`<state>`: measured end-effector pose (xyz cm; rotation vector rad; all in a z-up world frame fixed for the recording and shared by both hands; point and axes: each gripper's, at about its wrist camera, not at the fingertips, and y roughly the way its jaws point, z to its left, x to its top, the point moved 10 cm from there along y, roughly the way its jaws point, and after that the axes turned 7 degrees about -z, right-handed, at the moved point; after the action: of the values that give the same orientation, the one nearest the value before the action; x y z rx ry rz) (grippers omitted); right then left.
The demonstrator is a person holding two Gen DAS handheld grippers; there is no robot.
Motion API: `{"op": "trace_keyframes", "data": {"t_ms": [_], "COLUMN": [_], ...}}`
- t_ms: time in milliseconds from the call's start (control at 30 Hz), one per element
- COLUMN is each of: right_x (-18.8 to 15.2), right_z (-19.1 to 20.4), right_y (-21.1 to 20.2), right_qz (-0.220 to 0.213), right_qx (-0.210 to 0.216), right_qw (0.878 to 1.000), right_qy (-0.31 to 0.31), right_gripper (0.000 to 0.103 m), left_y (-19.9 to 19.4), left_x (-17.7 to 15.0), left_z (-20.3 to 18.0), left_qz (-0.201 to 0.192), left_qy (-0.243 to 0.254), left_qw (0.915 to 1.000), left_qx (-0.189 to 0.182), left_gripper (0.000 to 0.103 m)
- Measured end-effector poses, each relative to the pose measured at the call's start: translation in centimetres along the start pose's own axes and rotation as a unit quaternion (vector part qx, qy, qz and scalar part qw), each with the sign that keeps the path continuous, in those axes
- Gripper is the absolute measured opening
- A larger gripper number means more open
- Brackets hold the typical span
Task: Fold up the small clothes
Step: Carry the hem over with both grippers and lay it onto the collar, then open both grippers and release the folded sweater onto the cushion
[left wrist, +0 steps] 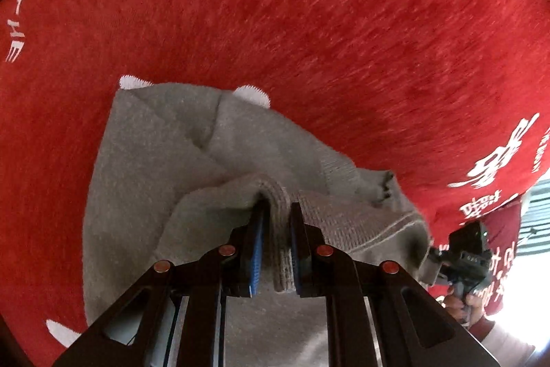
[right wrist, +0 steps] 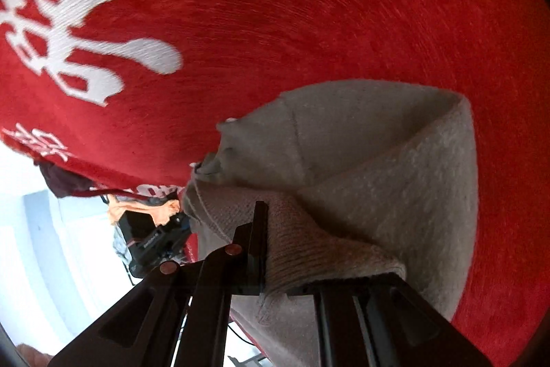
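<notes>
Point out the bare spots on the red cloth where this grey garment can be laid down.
Bare red cloth lies beyond the grey garment, between the white lettering at its edges. Near that lettering and the cloth's edge it is crowded, and both grippers, left and right, pinch the garment's ribbed hem.

bright daylight, motion blur, fisheye-dark corners

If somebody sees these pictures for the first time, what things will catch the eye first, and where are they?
First comes the red cloth with white printed lettering, which fills the background of both views. On it lies a grey knitted garment with small white tabs at its far edge. The left gripper is shut on its ribbed hem, and the right gripper is shut on another ribbed stretch, so the garment hangs lifted between them.
</notes>
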<state>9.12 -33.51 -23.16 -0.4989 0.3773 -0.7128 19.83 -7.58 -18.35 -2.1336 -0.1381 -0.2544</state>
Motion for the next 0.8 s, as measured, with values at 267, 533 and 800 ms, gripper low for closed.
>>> {"op": "trace_keyframes", "data": {"t_ms": [267, 533, 800], "right_x": [0.1, 2.0, 1.4], "right_z": [1.8, 3.6, 4.1], "right_y": [-1.3, -3.9, -5.5], "right_qz": [0.008, -0.040, -0.059], "right_qx": [0.003, -0.063, -0.164], "right_qw": [1.000, 0.994, 0.960], "right_qy": [-0.003, -0.085, -0.220], "right_gripper": [0.023, 0.027, 0.043], "left_y": [-2.3, -4.1, -1.9], "left_x": [2.0, 1.4, -1.1], "left_z": [-0.5, -0.8, -1.2], "left_qz": [-0.026, -0.027, 0.008], "left_qy": [-0.011, 0.077, 0.101], "left_qw": [0.9995, 0.9915, 0.9868], "left_qx": [0.016, 0.101, 0.126], "left_gripper": [0.016, 0.067, 0.067]}}
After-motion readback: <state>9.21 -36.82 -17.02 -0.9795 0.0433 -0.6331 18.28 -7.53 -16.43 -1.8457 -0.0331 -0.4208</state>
